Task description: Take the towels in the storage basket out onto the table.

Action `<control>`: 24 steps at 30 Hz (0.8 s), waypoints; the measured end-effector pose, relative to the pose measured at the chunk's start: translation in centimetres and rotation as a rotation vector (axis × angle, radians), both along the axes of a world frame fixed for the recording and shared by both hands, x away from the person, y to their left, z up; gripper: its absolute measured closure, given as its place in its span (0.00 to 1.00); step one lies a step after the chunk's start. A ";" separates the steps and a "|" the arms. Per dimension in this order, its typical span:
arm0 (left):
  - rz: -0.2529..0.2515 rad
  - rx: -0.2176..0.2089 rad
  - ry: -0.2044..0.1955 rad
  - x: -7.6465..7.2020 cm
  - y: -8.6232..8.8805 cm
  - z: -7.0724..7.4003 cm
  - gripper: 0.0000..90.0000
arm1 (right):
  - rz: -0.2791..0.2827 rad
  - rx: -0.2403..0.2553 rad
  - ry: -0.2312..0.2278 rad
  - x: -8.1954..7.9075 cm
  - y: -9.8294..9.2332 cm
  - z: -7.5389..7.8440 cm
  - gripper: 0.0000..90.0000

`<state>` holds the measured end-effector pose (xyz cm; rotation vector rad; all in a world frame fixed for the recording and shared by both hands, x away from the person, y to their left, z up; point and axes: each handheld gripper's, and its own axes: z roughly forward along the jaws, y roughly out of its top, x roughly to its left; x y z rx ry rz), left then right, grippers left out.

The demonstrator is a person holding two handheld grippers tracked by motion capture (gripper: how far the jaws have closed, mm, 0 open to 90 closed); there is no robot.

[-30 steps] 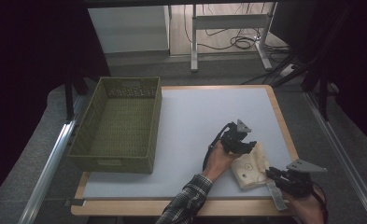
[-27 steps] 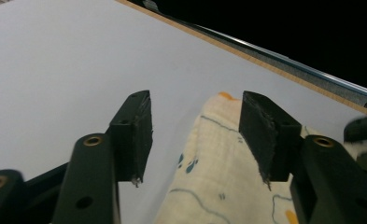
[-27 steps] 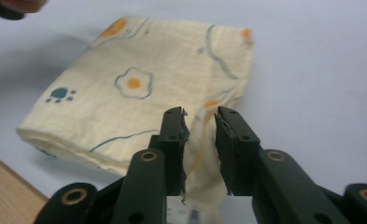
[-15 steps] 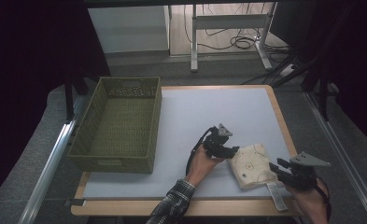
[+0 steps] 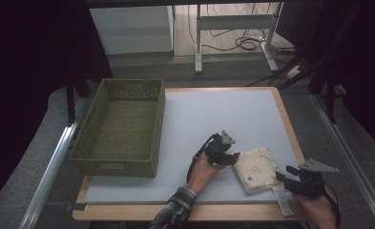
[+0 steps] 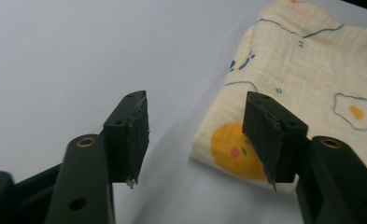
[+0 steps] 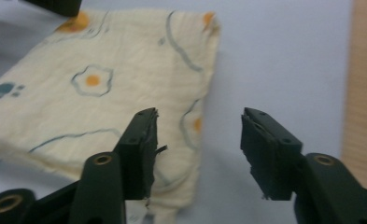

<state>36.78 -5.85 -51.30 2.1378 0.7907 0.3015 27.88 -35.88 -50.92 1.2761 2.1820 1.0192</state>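
White table (image 5: 223, 114) fills the high view, with a green basket (image 5: 120, 126) at its left. Folded cloth (image 5: 257, 168) lies near the front right corner, between left gripper (image 5: 228, 159) and right gripper (image 5: 283, 178).

Left gripper view: jaws half open, nothing between, cloth (image 6: 307, 88) just beside.

Right gripper view: jaws have just been opening, half apart over the cloth (image 7: 102, 88) corner, pressing nothing.

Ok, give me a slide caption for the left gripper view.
Open left gripper poised at the corner of a folded cream cloth with egg prints.
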 end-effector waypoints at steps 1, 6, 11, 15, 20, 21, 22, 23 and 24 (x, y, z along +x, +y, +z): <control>-0.003 0.000 0.011 -0.1 0.2 -0.1 0.49 | 0.005 -0.006 0.005 -0.1 0.2 -0.2 0.49; -0.002 -0.014 0.071 0.1 0.6 -1.7 0.50 | 0.020 0.018 0.042 0.0 0.7 -1.4 0.46; -0.012 -0.015 0.062 0.4 0.0 -2.0 0.50 | 0.009 -0.001 0.031 -0.2 1.0 -1.5 0.47; 0.000 -0.037 0.035 0.2 -0.2 -1.5 0.49 | 0.001 -0.012 0.041 -0.3 1.2 -1.4 0.55; -0.004 -0.041 0.080 0.6 -0.7 -1.8 0.49 | 0.002 -0.001 0.051 -0.4 1.2 -1.3 0.65; -0.001 -0.023 0.086 0.6 -0.9 -2.0 0.49 | 0.001 -0.001 0.052 -0.4 1.2 -1.3 0.67; 0.000 -0.016 0.066 0.4 -1.0 -2.1 0.49 | 0.004 0.002 0.052 -0.4 1.3 -1.3 0.69; 0.007 -0.013 0.065 0.3 -1.0 -2.1 0.50 | 0.004 0.006 0.053 -0.4 1.3 -1.3 0.71; 0.011 -0.009 0.069 0.2 -1.0 -2.1 0.51 | 0.004 0.010 0.055 -0.5 1.4 -1.3 0.74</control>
